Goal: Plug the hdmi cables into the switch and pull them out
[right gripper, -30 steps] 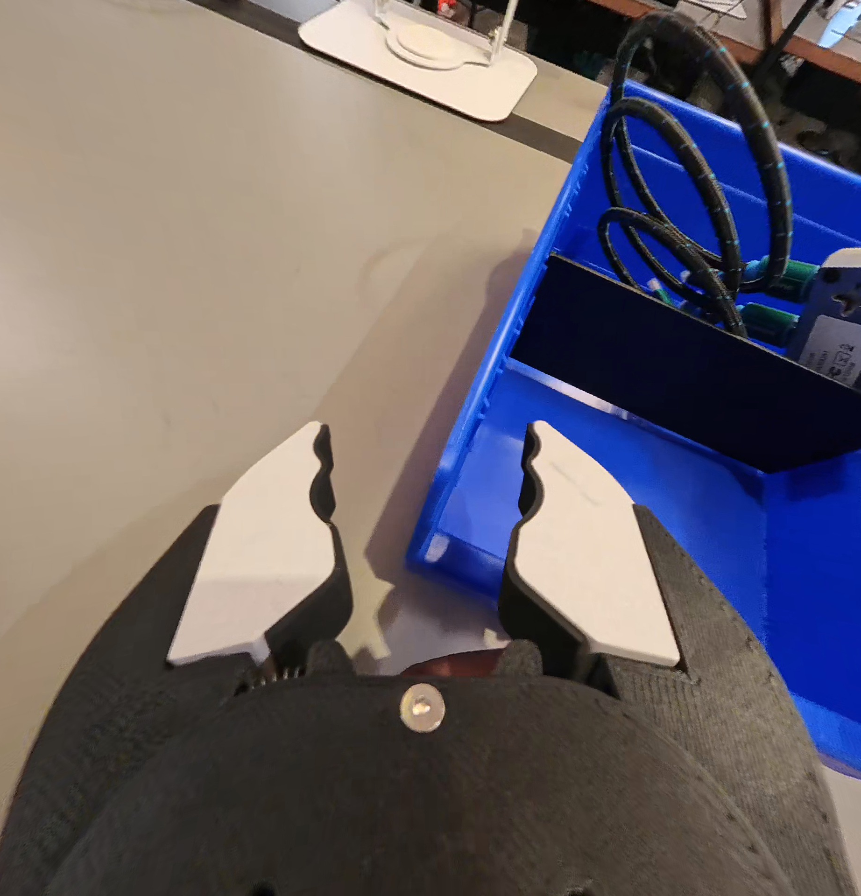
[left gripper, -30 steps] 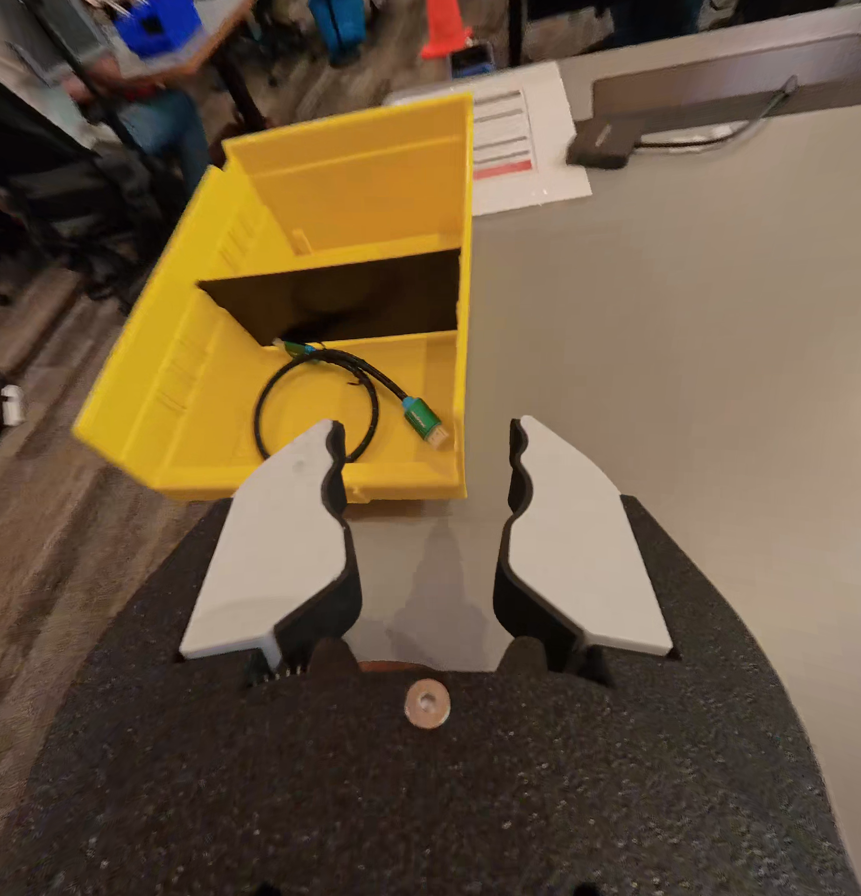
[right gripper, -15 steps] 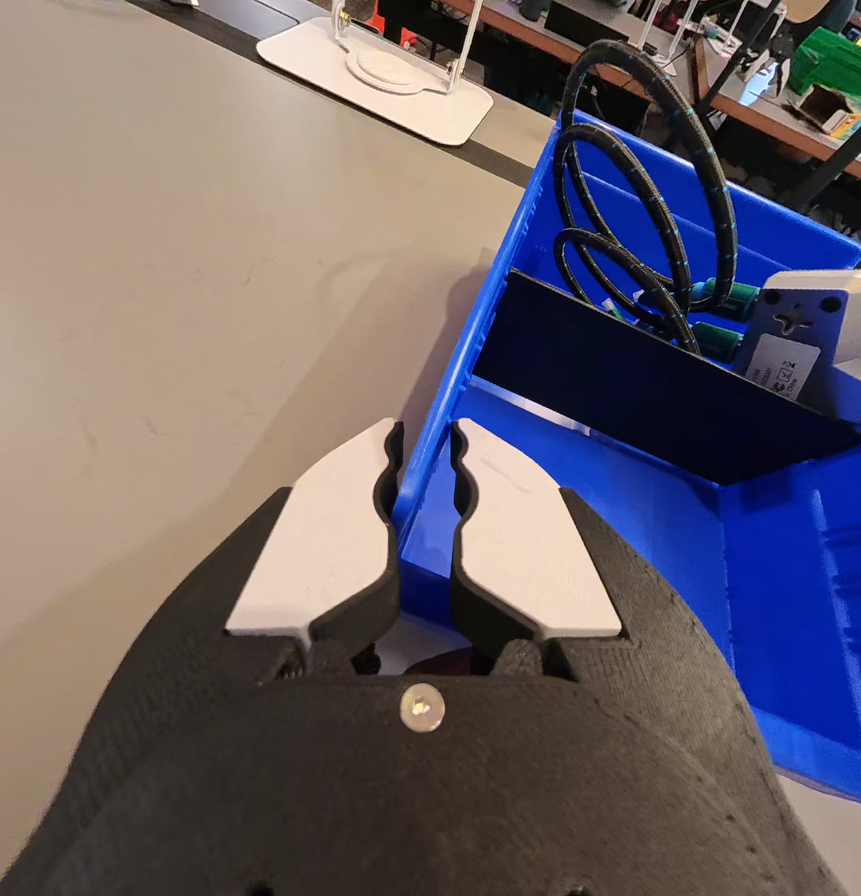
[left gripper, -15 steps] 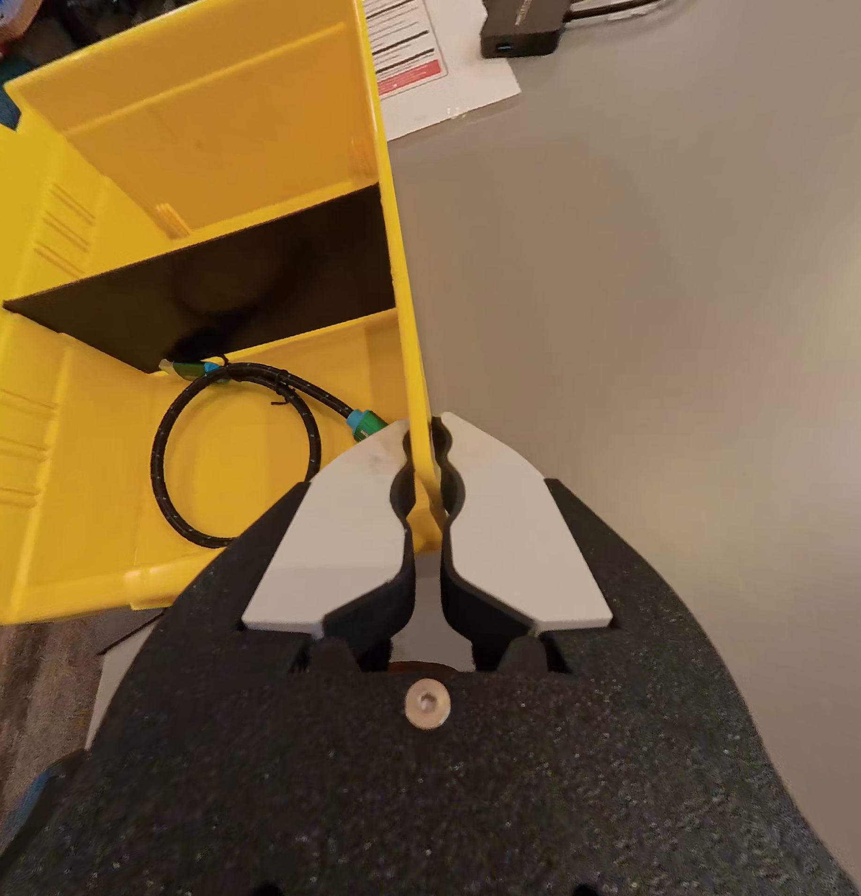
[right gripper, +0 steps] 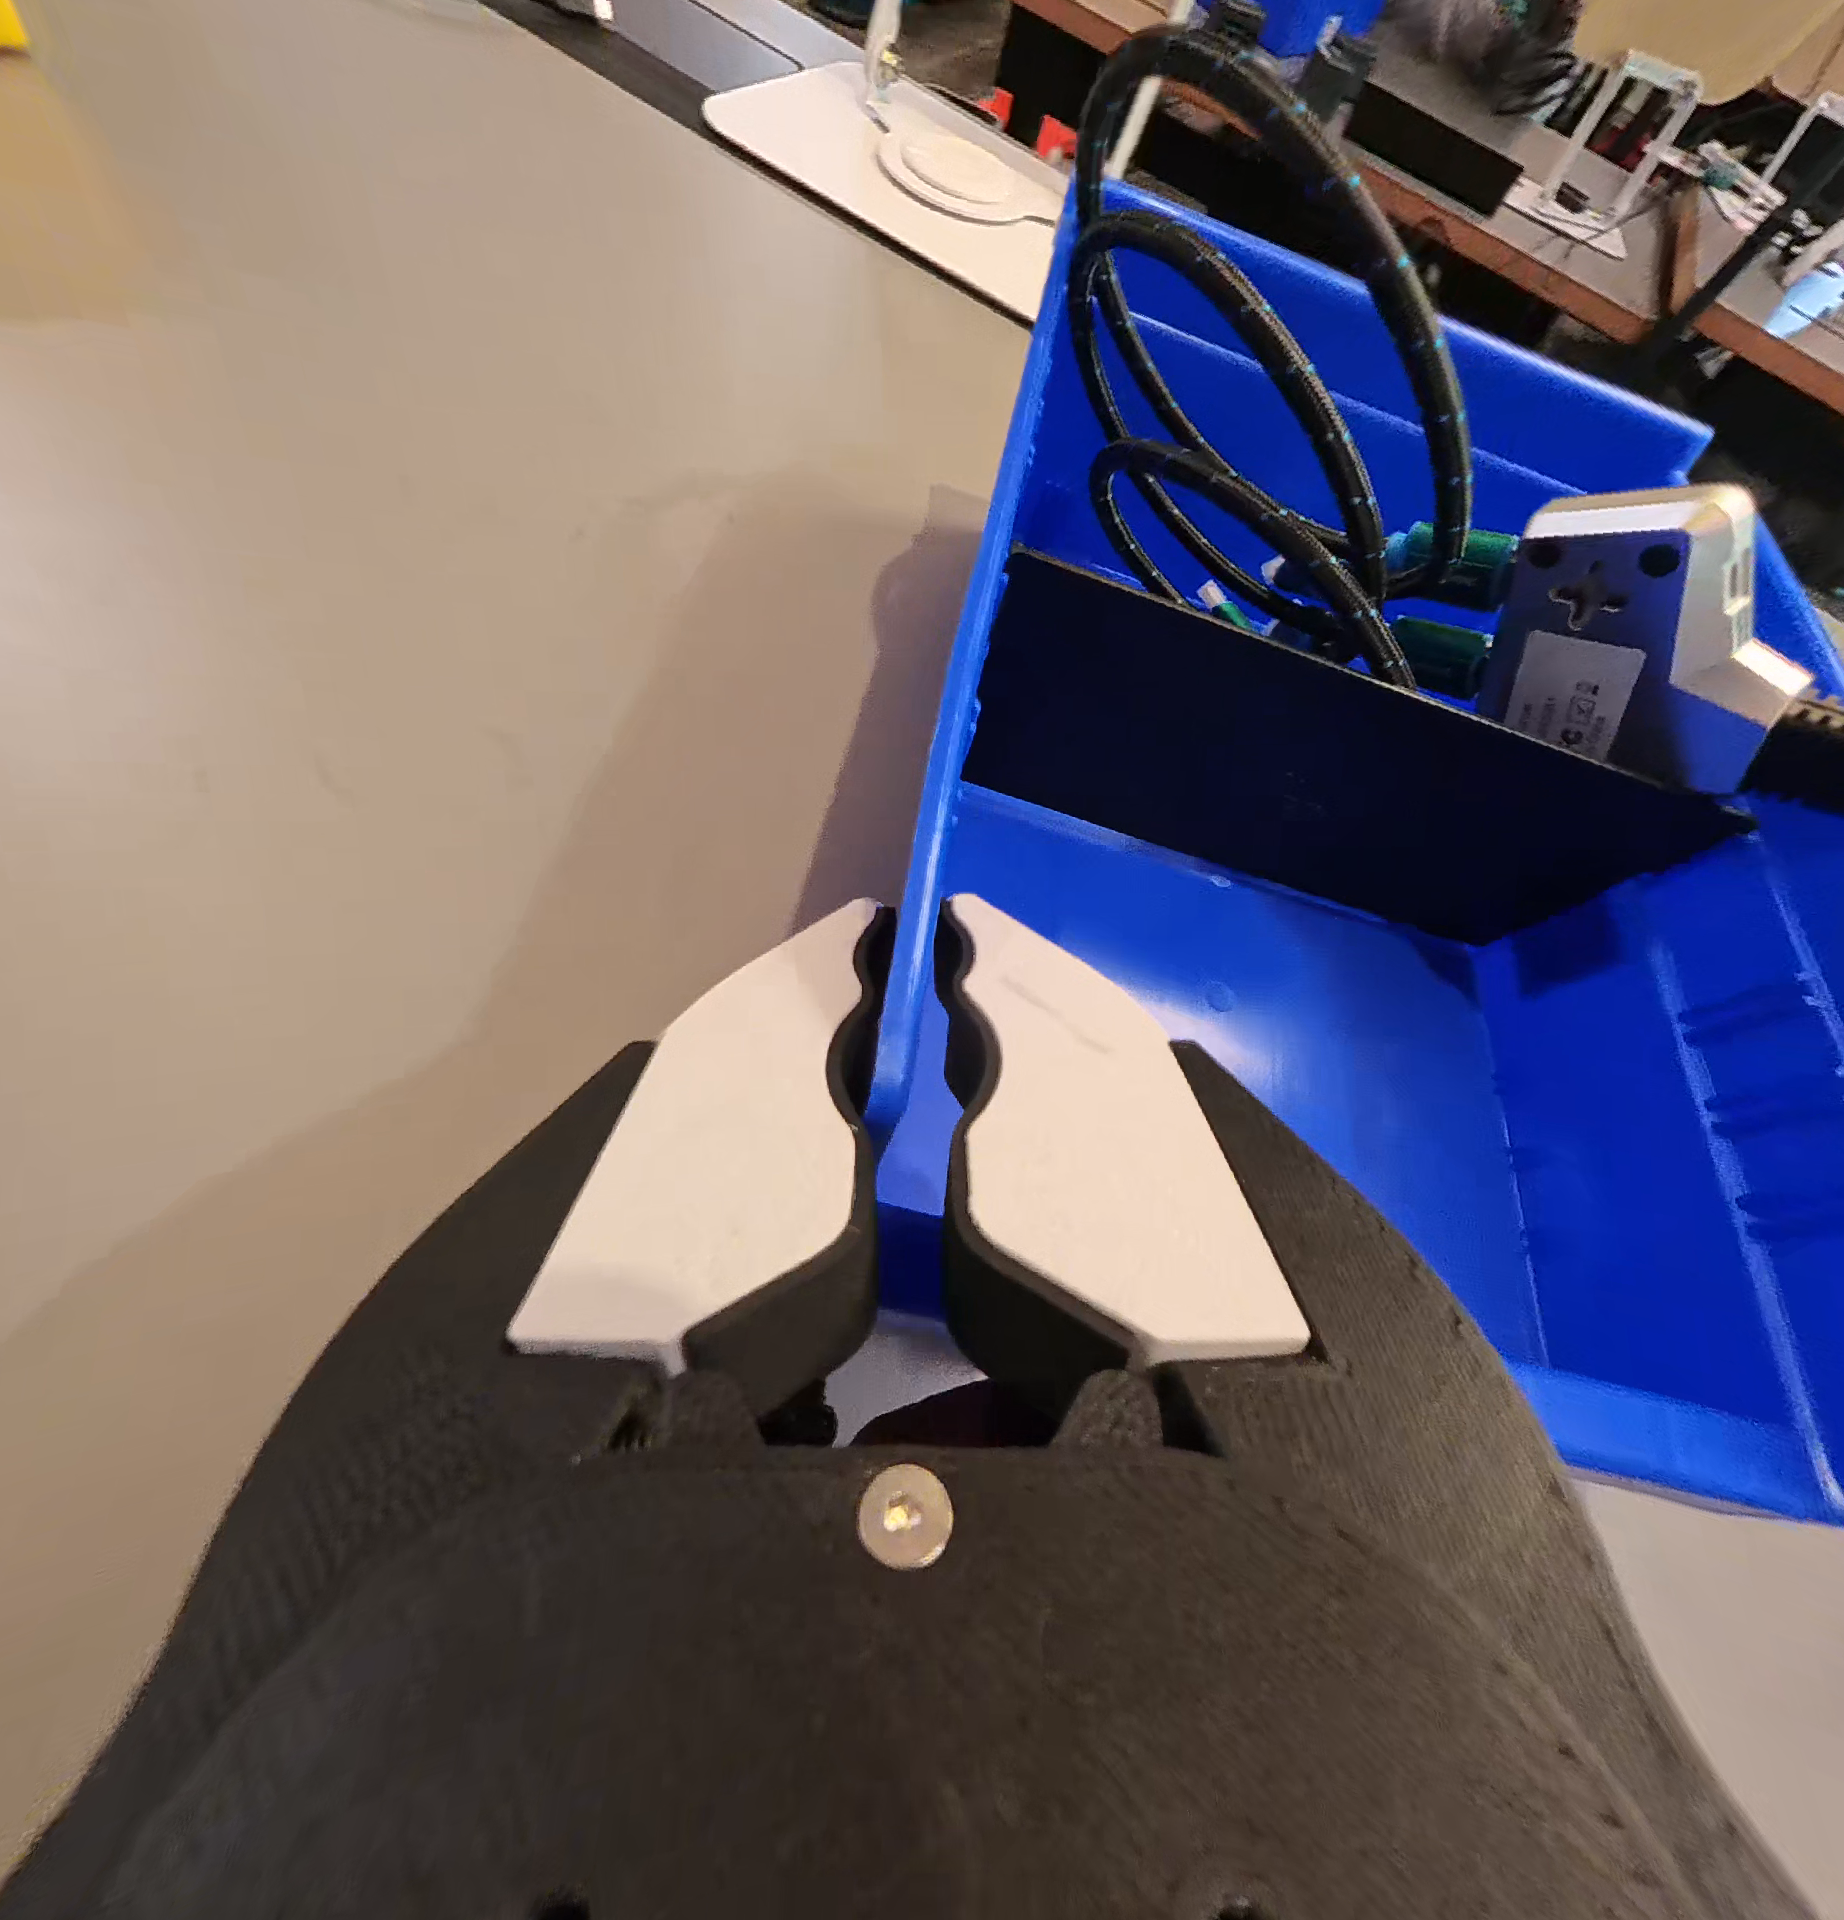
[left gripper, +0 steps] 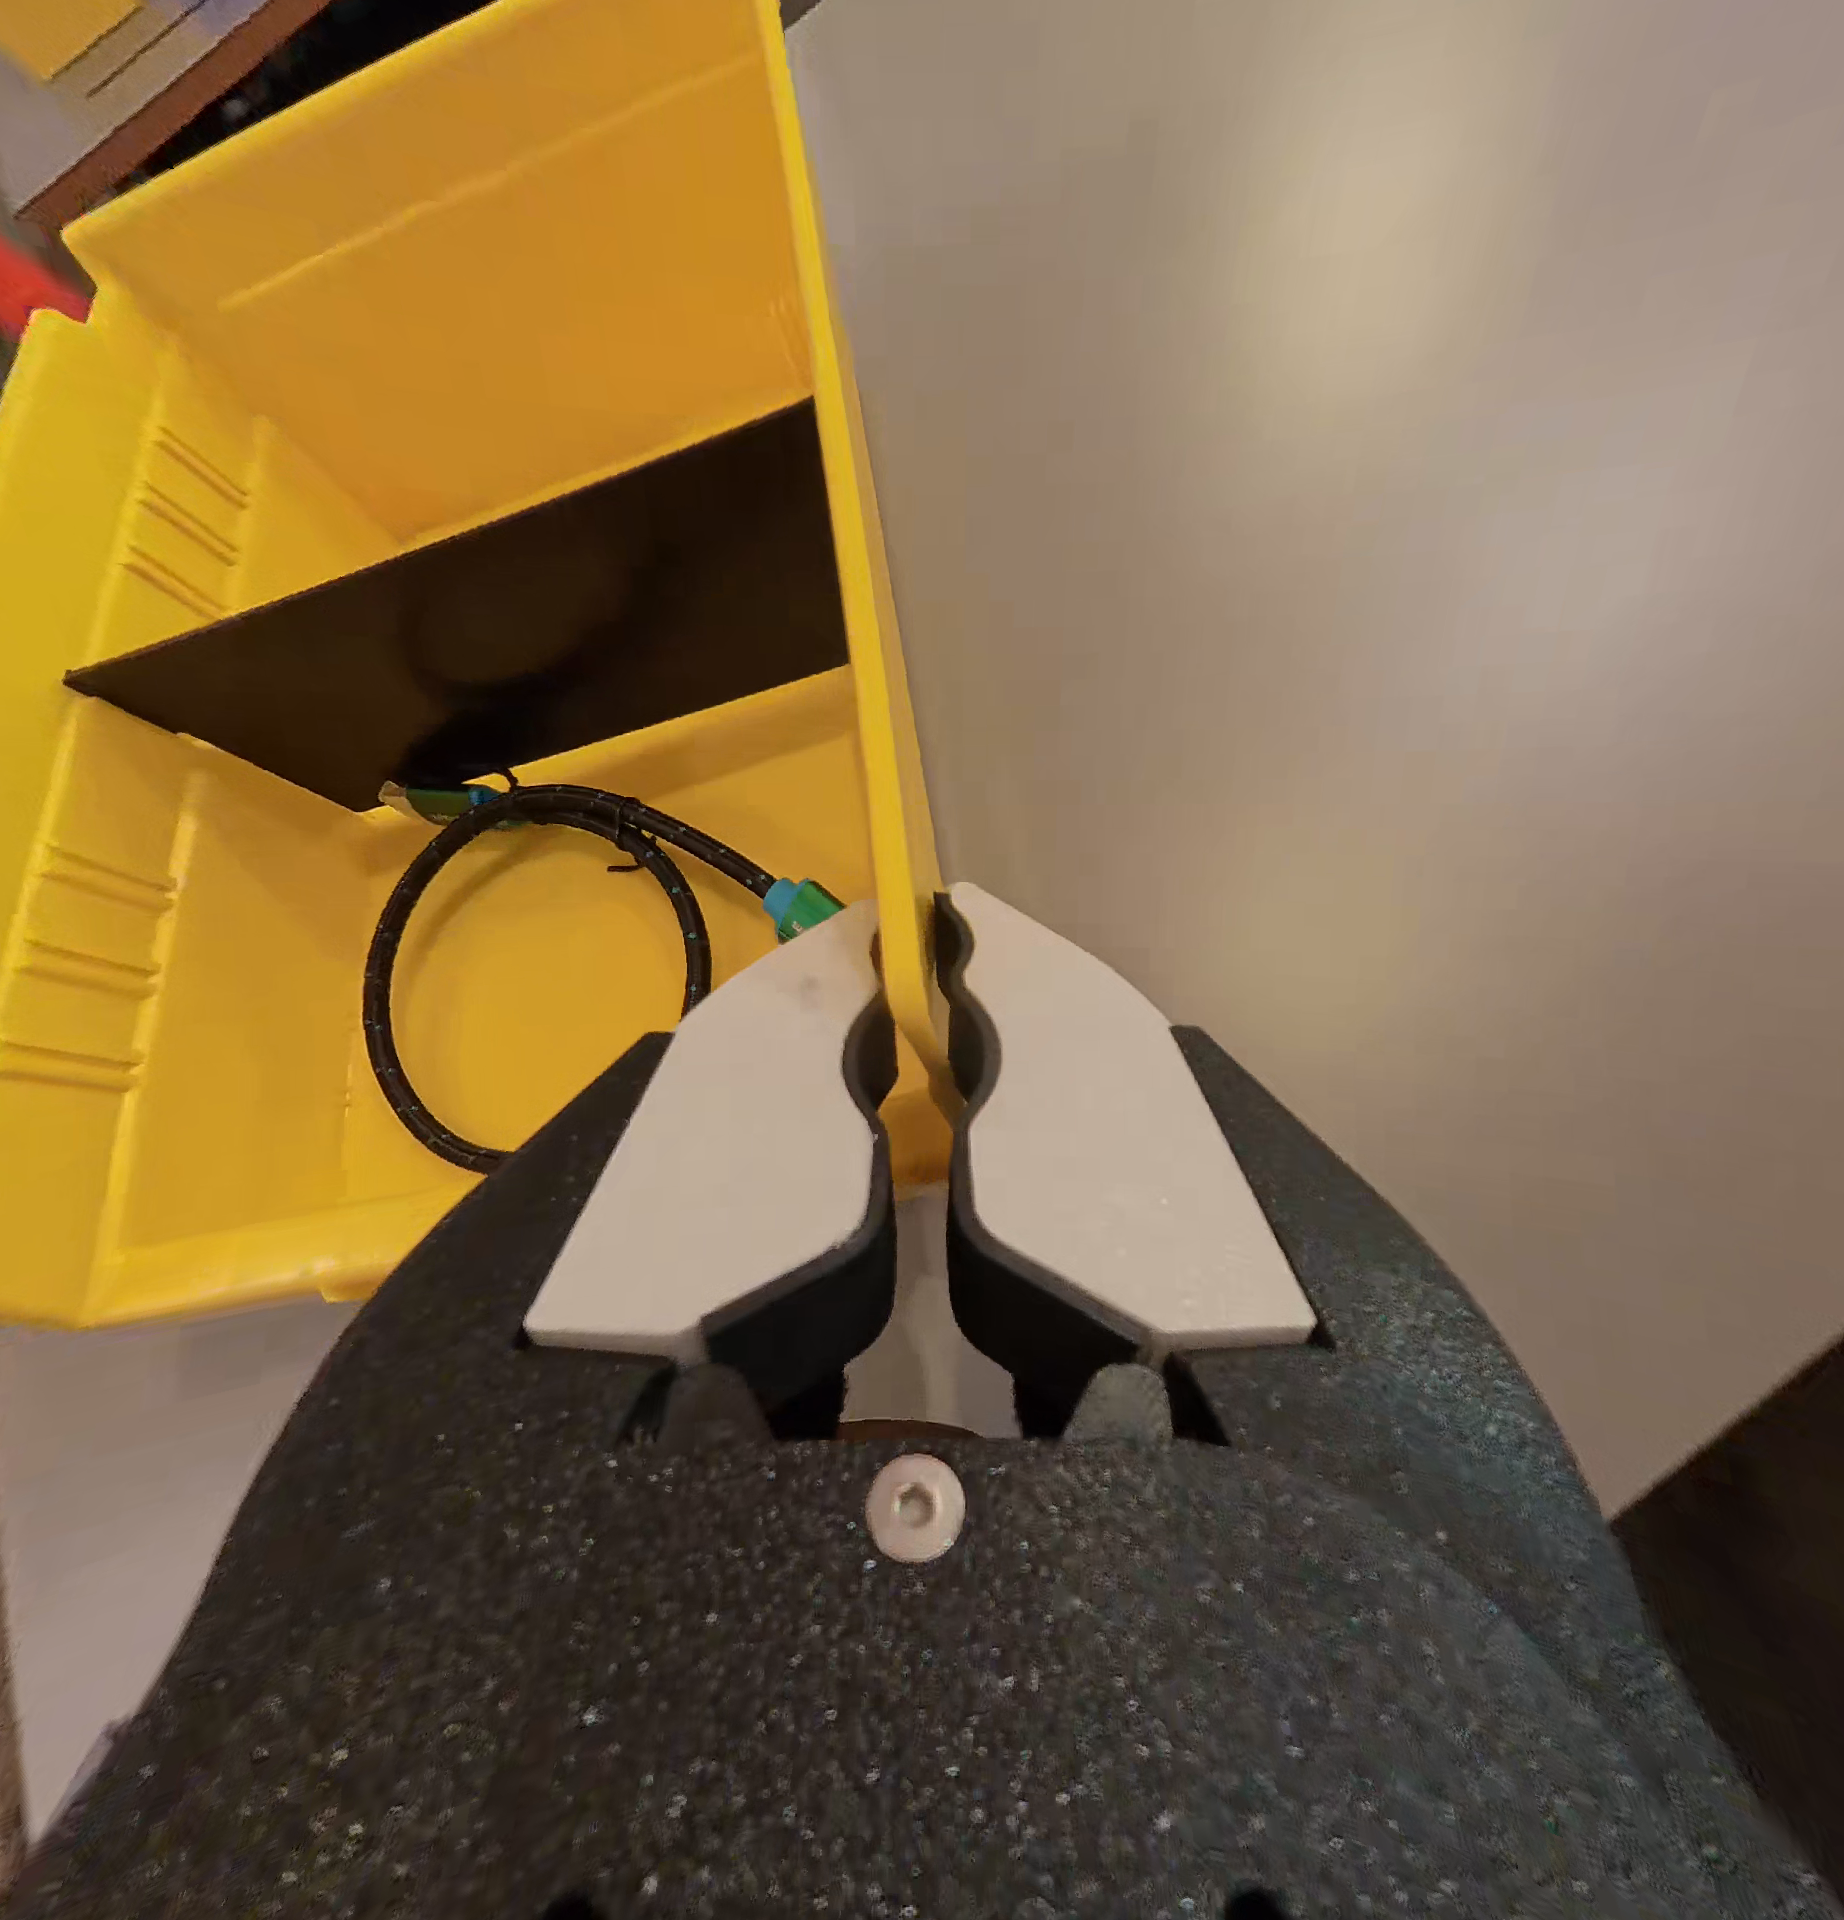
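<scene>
In the left wrist view, my left gripper [left gripper: 907, 914] is shut on the right side wall of a yellow bin [left gripper: 866, 665], near its front corner. The bin has a black divider [left gripper: 482, 644], and a coiled black braided cable [left gripper: 544, 966] with green plugs lies in its front compartment. In the right wrist view, my right gripper [right gripper: 910, 914] is shut on the left side wall of a blue bin [right gripper: 985, 665]. Behind that bin's black divider [right gripper: 1313, 758] are several coiled black cables [right gripper: 1261, 416] and a grey box-shaped device [right gripper: 1624, 644]. Its front compartment looks bare.
Both bins are on a grey table [left gripper: 1365, 623]. A white flat stand [right gripper: 897, 177] lies on the table beyond the blue bin. Other benches with clutter [right gripper: 1624, 156] stand behind. A dark edge [left gripper: 1780, 1507] marks the table's border at lower right. The grippers' ends are close to 55 centimeters from one another.
Both grippers moved forward over their bins' side walls and closed on them: left on the yellow wall, right on the blue wall. Both views have tilted since the grasp.
</scene>
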A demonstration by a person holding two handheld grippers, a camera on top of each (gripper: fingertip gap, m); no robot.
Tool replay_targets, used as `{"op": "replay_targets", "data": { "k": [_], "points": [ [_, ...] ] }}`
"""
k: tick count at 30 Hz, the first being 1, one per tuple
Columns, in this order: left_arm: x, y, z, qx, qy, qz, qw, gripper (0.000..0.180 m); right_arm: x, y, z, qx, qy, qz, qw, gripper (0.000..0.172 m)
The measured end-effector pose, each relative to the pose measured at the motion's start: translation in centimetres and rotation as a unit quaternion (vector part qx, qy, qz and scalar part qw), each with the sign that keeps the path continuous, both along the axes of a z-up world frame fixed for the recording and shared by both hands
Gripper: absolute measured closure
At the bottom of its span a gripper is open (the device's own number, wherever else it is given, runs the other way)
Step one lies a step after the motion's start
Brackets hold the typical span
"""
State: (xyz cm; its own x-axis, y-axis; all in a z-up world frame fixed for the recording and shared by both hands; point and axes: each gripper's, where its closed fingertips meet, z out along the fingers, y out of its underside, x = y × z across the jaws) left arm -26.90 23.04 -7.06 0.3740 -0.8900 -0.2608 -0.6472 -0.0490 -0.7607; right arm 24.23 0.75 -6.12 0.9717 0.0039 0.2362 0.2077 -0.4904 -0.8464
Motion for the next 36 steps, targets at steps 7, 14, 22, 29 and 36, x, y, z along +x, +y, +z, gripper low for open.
{"op": "replay_targets", "data": {
  "k": [7,14,22,29,36],
  "points": [
    [3.3,-5.0,0.0,-0.025,-0.025,-0.178,0.983,0.177,0.0,0.7,0.0,-0.002,0.005,0.092,0.996,0.165],
    [5.2,-10.2,0.0,-0.063,-0.047,-0.325,0.943,0.178,-1.2,3.0,-0.1,-0.002,0.001,0.202,0.979,0.166],
    [5.8,-15.4,0.1,-0.112,-0.051,-0.429,0.895,0.178,-4.3,6.6,-0.2,-0.007,0.005,0.337,0.941,0.166],
    [7.6,-18.9,0.1,-0.122,-0.062,-0.462,0.876,0.177,-8.6,9.0,-0.2,-0.013,0.012,0.421,0.907,0.166],
    [9.6,-20.9,0.2,-0.119,-0.066,-0.467,0.874,0.177,-10.4,10.4,0.9,0.011,0.013,0.416,0.909,0.159]
  ]
}}
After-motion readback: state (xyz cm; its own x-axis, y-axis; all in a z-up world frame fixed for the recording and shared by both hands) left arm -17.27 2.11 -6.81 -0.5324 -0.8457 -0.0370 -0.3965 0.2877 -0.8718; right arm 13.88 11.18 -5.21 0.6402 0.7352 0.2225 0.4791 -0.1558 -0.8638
